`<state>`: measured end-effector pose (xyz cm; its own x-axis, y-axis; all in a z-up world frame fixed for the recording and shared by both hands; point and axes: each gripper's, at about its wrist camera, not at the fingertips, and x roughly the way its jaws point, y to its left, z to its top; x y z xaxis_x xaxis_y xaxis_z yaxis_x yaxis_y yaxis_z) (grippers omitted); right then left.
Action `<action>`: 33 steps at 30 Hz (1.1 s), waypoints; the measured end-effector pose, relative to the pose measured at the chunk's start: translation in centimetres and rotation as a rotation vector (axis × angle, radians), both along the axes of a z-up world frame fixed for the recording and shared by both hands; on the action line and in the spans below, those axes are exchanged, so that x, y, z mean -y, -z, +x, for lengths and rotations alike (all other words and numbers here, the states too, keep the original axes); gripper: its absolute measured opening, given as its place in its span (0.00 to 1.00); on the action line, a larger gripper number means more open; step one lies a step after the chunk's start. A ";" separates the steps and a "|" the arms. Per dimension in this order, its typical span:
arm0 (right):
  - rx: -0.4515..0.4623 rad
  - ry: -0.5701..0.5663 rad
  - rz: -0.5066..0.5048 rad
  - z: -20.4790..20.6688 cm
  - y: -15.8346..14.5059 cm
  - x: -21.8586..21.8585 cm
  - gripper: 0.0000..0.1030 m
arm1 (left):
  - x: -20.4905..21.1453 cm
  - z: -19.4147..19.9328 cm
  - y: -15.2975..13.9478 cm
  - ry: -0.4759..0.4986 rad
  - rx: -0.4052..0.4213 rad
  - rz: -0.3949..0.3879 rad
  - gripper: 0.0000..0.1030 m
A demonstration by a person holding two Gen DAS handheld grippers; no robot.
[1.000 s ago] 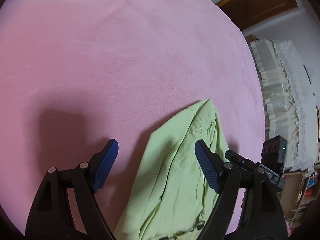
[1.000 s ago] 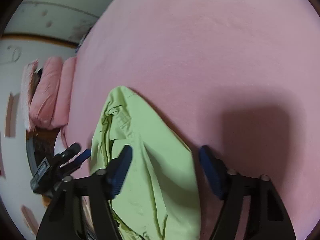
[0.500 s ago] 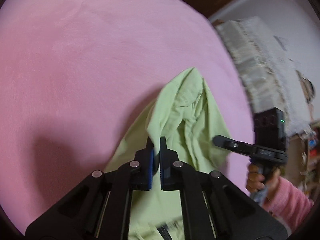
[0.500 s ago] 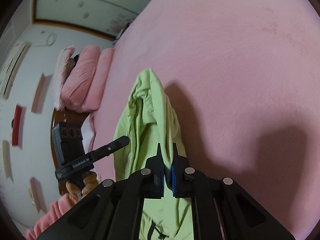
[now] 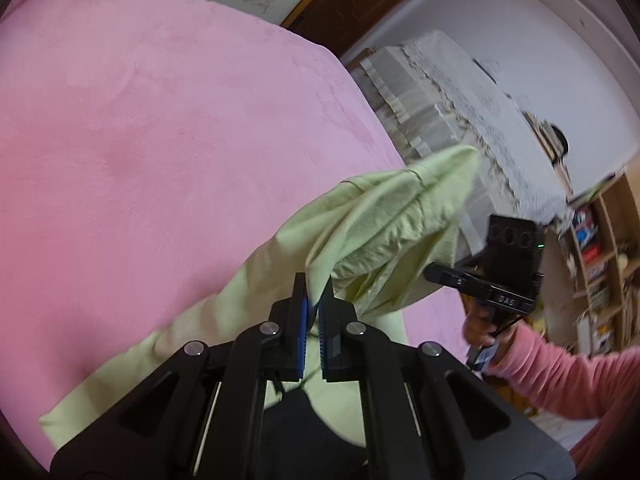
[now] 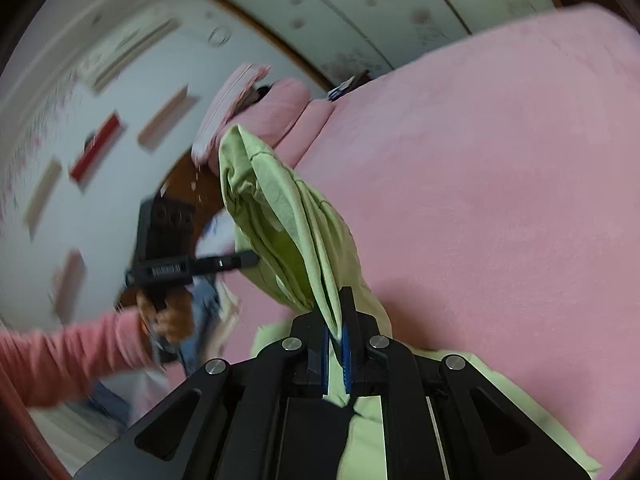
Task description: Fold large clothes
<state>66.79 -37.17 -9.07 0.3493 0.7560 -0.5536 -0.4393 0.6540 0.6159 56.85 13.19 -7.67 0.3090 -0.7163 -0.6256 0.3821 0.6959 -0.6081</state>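
Left wrist view is showing the left gripper (image 5: 314,280) with its fingers (image 5: 299,320) clamped on an edge of the light green garment (image 5: 384,220), which is rising from the pink bed (image 5: 160,120) in a bunched, draped peak. Part of the cloth is trailing down to the lower left and lying on the bedcover, while the lifted part is hanging in loose folds between the two grippers. Off to the right, the right gripper (image 5: 440,270) is pointing into the same bundle of cloth, carried by a hand (image 5: 480,326) in a pink sleeve (image 5: 568,376).

Right wrist view is giving the mirror picture: the right gripper (image 6: 336,304) is pinching a fold of the garment (image 6: 280,216) between its fingers (image 6: 347,320), with the cloth standing up ahead of it and more of it spreading on the bed (image 6: 500,180) below and to the right. The left gripper (image 6: 248,259) is reaching into the cloth from the left, though blur is making its tips hard to read there. Pink pillows (image 6: 276,108) are lying at the head of the bed beyond.

As for progress, the work is looking like it is at an early stage. Both grips are secured and the garment is lifted, but it is crumpled rather than flat, and no neat fold is showing anywhere. Most likely the cloth needs to be spread or shaken out, laid flat on the bed, and then folded over on itself, so nearly all of the folding is left to do.
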 end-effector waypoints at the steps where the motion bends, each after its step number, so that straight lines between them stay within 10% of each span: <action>1: 0.028 -0.024 -0.046 -0.9 -0.7 -0.3 0.05 | -0.2 -1.2 -0.5 -0.002 0.016 0.023 0.02; 6: 0.050 -0.032 -0.200 -3.8 -0.4 -2.7 0.12 | -1.2 -10.9 -0.9 -0.047 0.122 0.201 0.03; 9: 0.001 0.024 -0.233 -5.4 1.7 -2.6 0.55 | -1.1 -16.7 1.5 -0.083 0.159 0.303 0.11; 11: -0.048 0.079 -0.224 -7.8 3.5 -2.5 0.72 | -1.4 -19.6 3.9 -0.107 0.115 0.367 0.38; 12: -0.074 0.101 -0.217 -8.9 5.0 -2.6 0.72 | -1.6 -21.2 5.3 -0.123 0.063 0.412 0.51; 19: -0.295 0.143 -0.297 -14.5 11.0 -4.8 0.72 | -3.2 -29.6 7.5 -0.161 -0.092 0.538 0.51; 27: -0.281 0.296 -0.139 -20.6 8.9 -7.3 0.70 | -0.4 -29.3 1.8 -0.248 -0.082 0.404 0.51; 29: -0.298 0.333 -0.069 -20.5 8.6 -7.9 0.57 | 1.0 -26.6 1.4 -0.268 -0.089 0.364 0.42; 31: -0.348 0.389 -0.038 -19.8 9.0 -8.9 0.23 | 2.8 -25.1 1.6 -0.262 -0.108 0.325 0.21; 33: -0.401 0.403 -0.021 -19.7 9.9 -11.1 0.17 | 4.5 -23.6 2.4 -0.251 -0.149 0.299 0.12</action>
